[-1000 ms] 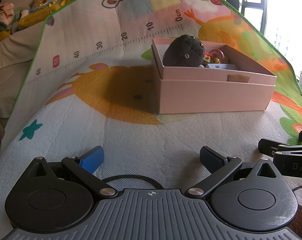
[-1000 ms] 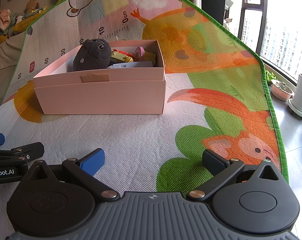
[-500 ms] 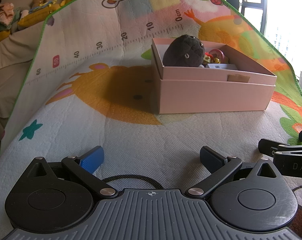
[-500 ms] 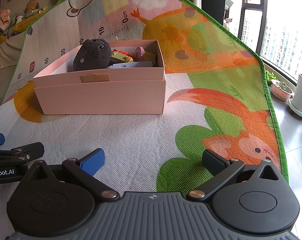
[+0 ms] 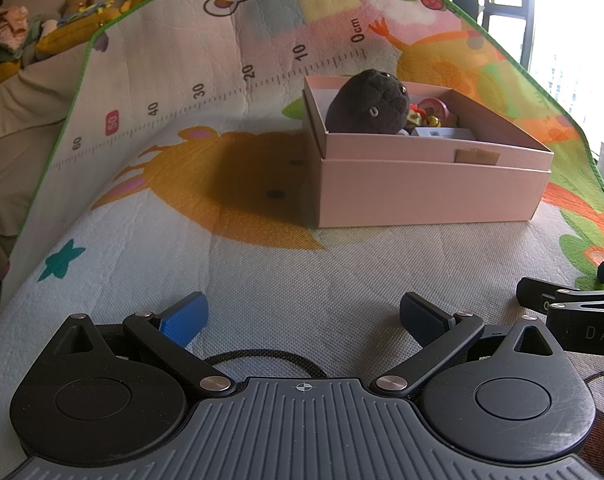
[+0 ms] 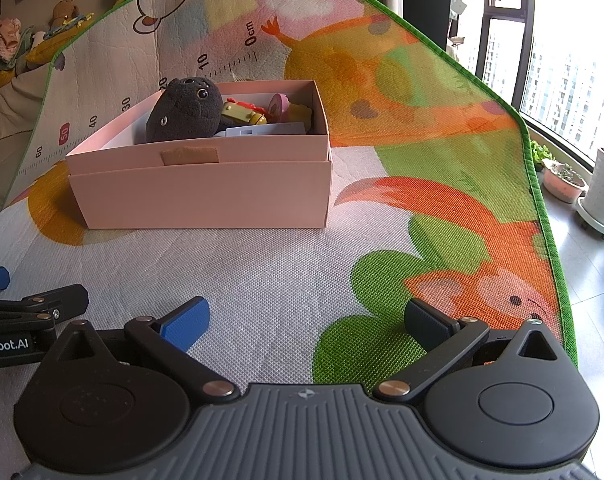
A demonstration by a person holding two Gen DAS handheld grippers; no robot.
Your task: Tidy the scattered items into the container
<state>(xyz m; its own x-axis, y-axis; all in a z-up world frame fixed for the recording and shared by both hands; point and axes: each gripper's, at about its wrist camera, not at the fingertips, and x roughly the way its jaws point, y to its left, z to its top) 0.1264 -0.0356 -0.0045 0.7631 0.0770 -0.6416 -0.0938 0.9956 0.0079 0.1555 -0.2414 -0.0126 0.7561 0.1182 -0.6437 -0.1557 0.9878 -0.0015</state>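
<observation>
Pink cardboard box (image 5: 430, 188) sat on the play mat (image 5: 262, 272) at twelve o'clock, already holding the dark plush toy (image 5: 368, 106); left gripper (image 5: 302, 316) and right gripper (image 6: 306, 318) rested spread and empty, apparently finished.

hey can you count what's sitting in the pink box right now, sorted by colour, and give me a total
In the pink box, as far as the right wrist view shows:
Dark grey plush toy: 1
Yellow and red toy: 1
Pink round toy: 1
Pale lavender flat piece: 1
Total: 4 visible; anything underneath is hidden.
</observation>
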